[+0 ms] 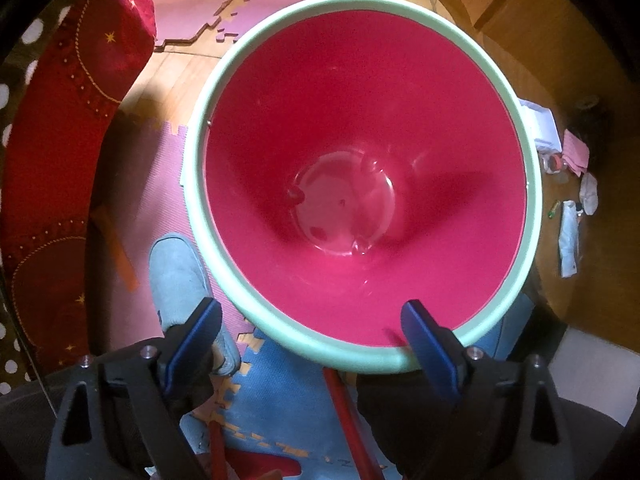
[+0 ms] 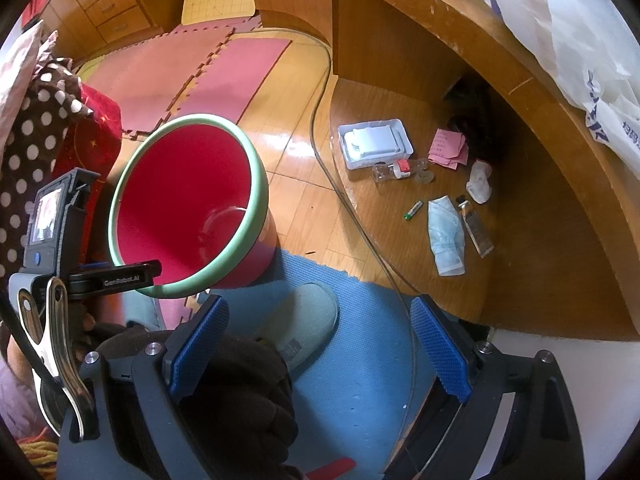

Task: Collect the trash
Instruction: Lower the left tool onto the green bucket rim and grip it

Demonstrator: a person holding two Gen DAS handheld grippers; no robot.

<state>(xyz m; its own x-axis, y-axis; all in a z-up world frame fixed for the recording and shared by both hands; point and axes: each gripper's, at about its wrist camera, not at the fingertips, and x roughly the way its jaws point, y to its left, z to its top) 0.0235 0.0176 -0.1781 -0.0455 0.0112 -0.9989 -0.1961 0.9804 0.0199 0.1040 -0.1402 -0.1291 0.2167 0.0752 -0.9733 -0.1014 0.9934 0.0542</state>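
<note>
Your left gripper (image 1: pixel 312 336), jaws spread and empty, looked straight down into the red bin (image 1: pixel 360 184), while only your right gripper (image 2: pixel 320 344), also spread and empty, showed the trash (image 2: pixel 446 236) beneath the desk (image 2: pixel 480 48).

bin (image 1: pixel 360 128): smooth plastic, glossy pink inside, matt pale-green rim; something clear and shiny lies at the bottom
floor (image 2: pixel 296 92): wooden boards, polished, catching the light
foam mats (image 2: pixel 360 356): blue one rough and dimpled; pink ones matt with jigsaw edges
low platform (image 2: pixel 540 264): varnished wood, scuffed along the edge
tray (image 2: pixel 374 142): white plastic, smooth
face mask (image 2: pixel 446 236): soft pale-blue cloth, crumpled
tube (image 2: pixel 476 228): creased, metallic-looking
pink slips (image 2: pixel 448 148): paper, matt
slipper (image 2: pixel 304 320): grey-green fabric, fuzzy
right tongs (image 2: pixel 320 352): blue pads (image 2: pixel 444 354) with a rubbery grid texture, matt black plastic arms, bright metal screws
cushion (image 1: pixel 52 160): red cloth with gold stitching
</note>
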